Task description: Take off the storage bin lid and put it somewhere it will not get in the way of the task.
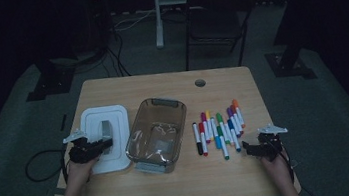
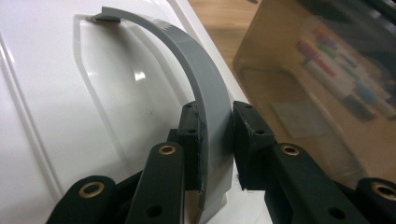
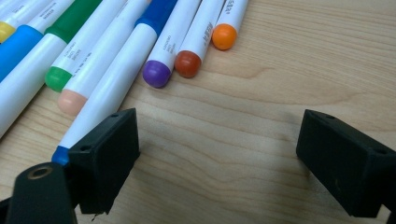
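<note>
The left claw [image 2: 215,135] is clenched on the grey handle [image 2: 205,88] of the white lid [image 1: 105,136], its two black pads pressing the curved strap from either side near the strap's near end. The lid lies flat on the left part of the wooden tabletop [image 1: 220,79], with the handle arching up from its middle. Just right of the lid, touching or nearly touching its edge, stands a clear plastic bin [image 1: 157,133] with grey clips at its near and far ends. Right of the bin a row of coloured markers [image 1: 219,130] lies side by side on the wood, caps pointing near and far. The right claw [image 3: 217,163] hangs released low over bare tabletop at the near right end of that row, its jaws spread wide with nothing between them; the nearest marker, a white one with a blue end [image 3: 109,100], passes just behind its left pad
</note>
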